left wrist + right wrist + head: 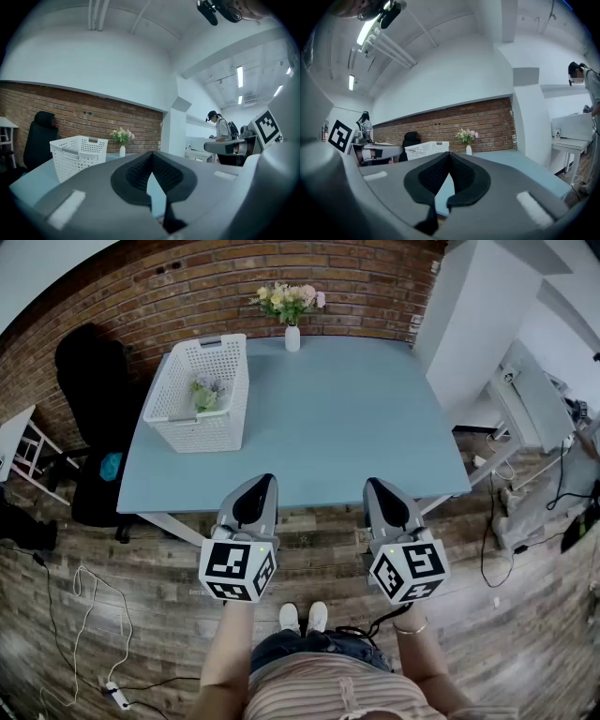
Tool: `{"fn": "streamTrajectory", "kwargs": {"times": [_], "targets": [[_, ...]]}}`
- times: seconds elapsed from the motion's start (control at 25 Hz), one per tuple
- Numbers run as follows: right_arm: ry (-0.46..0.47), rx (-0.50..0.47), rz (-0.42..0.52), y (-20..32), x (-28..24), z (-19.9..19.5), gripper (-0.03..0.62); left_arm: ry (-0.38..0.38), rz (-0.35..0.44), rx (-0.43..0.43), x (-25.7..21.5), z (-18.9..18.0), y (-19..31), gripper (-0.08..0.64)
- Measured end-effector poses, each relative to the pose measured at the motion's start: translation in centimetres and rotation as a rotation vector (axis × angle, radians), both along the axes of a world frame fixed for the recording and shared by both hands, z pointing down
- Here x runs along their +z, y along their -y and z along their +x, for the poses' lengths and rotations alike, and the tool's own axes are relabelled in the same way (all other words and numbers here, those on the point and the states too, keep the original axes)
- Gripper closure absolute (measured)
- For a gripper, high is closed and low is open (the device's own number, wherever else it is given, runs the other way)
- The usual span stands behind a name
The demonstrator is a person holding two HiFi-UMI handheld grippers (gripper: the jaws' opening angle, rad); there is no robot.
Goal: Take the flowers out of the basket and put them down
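Fingers [136, 172] on the left gripper [266, 480] are clenched tight together with nothing caught between them. Same deal on the right gripper [374, 484]: tips pressed shut, empty. Both grippers are held level, side by side, at the near edge of the pale blue rectangular surface [347, 418], well apart from everything on it.

The white perforated plastic basket [200, 432] is parked on the far left part of the surface. The small bunch of greenish flowers [206, 392] is lying inside it, low down, so nothing's been taken out yet. A small white vase with pink and yellow blooms [292, 334] is stood at the far edge, just right of the basket and near the red brick wall [187, 282].

A black office chair [94, 381] is tucked in at the left of the surface, and the dark wooden plank floor [169, 634] is strewn with a few cables. In the left gripper view a person [219, 131] with a cap and backpack can be made out far off at the right.
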State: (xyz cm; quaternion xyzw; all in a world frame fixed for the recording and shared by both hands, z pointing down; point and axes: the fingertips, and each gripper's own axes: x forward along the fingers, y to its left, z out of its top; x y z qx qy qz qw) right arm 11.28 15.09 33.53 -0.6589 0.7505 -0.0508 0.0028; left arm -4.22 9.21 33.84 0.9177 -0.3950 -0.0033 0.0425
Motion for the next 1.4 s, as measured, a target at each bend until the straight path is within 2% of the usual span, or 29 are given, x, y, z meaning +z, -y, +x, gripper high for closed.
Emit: {"fn": "streamTrajectory", "kwargs": {"times": [0.32,0.76,1.4], "targets": [[0.025,-0.006,-0.009,0.6,0.1,0.3,0.588,0.023,-0.010,0.002,-0.1,-0.1,0.5,0.541],[0.015,-0.029,0.010,1.4,0.5,2.4,0.586,0.025,-0.024,-0.026,0.6,1.6,1.0,0.541],[-0.026,-0.094,0.056,7.0,-3.4,4.7,0.586,0.028,0.022,-0.101,-4.5,2.1,5.5,0.541]]}}
